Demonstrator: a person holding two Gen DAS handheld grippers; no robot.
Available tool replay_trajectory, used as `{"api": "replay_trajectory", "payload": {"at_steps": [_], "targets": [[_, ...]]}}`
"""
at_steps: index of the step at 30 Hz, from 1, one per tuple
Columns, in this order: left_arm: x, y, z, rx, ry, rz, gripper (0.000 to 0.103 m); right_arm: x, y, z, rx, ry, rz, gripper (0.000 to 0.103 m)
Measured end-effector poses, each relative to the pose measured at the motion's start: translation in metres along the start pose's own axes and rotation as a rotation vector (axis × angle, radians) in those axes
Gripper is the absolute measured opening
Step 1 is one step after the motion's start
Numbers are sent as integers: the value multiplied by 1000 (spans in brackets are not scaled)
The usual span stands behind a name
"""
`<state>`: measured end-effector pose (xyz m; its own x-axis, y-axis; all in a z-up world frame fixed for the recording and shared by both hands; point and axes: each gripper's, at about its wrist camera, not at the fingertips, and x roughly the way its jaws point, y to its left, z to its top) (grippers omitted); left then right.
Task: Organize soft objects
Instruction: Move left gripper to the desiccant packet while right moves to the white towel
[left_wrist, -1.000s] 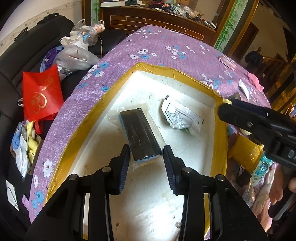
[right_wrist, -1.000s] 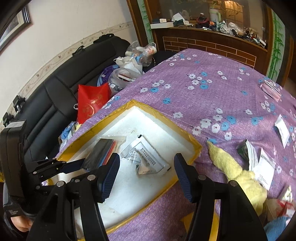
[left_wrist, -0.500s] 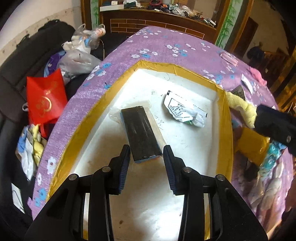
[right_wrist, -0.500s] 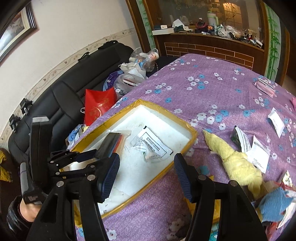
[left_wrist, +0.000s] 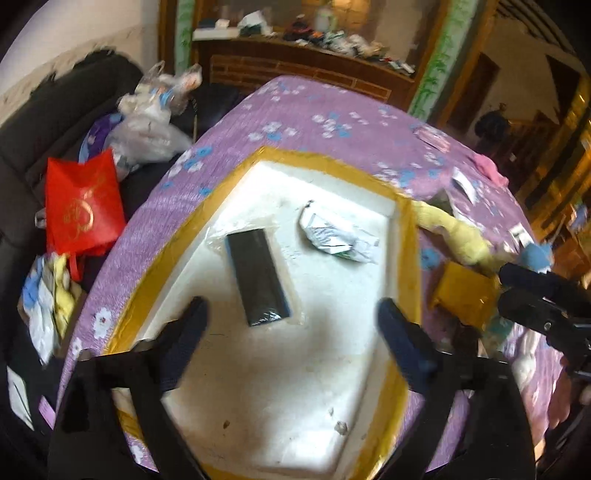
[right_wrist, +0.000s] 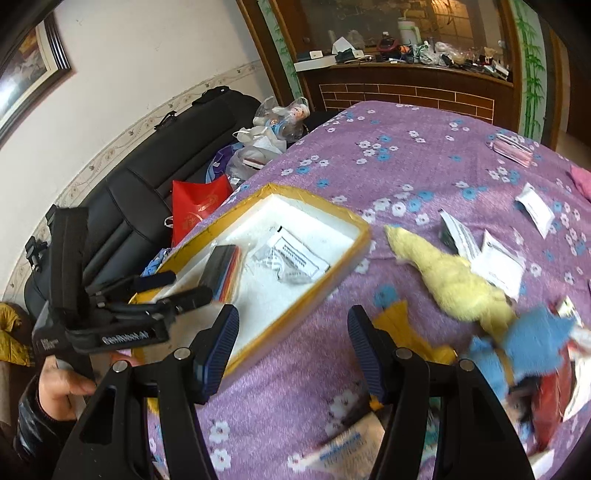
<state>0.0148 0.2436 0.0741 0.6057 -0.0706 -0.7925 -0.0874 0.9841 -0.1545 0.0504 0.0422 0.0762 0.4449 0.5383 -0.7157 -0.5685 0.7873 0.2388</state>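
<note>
A white foam box with a yellow taped rim (left_wrist: 408, 236) (right_wrist: 325, 271) sits on the purple flowered cloth. In it lie a dark flat pack in clear wrap (left_wrist: 256, 275) (right_wrist: 218, 267) and a crumpled white packet (left_wrist: 338, 240) (right_wrist: 291, 258). My left gripper (left_wrist: 291, 343) (right_wrist: 173, 288) is open and empty just above the near end of the dark pack. My right gripper (right_wrist: 293, 350) is open and empty over the cloth beside the box. A yellow soft toy (right_wrist: 454, 280) (left_wrist: 458, 236) and a blue soft toy (right_wrist: 524, 343) lie to the right of the box.
A yellow packet (left_wrist: 465, 295) lies between the box and the toys. White paper packets (right_wrist: 498, 262) and a pink pack (right_wrist: 513, 149) are scattered on the cloth. A black sofa (right_wrist: 147, 177) with a red bag (left_wrist: 83, 206) and plastic bags stands at the left.
My left gripper has opened wide and drawn back from the dark pack, which now lies free in the box. My right gripper has pulled back and rightward, bringing the toys into view.
</note>
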Motion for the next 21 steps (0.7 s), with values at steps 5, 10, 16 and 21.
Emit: {"api": "replay_trajectory", "payload": {"at_steps": [5, 10, 16, 21], "targets": [[-23, -24, -15, 93, -1, 9, 103, -32, -10, -27, -12, -26, -27, 76], [-47, -48, -31, 131, -39, -50, 103, -60, -31, -58, 22, -33, -65, 78], [-58, -89, -47, 190, -23, -165, 103, -86, -57, -89, 97, -30, -108, 78], [-51, -128, -60, 241, 12, -220, 103, -98, -74, -104, 143, -36, -143, 78]]}}
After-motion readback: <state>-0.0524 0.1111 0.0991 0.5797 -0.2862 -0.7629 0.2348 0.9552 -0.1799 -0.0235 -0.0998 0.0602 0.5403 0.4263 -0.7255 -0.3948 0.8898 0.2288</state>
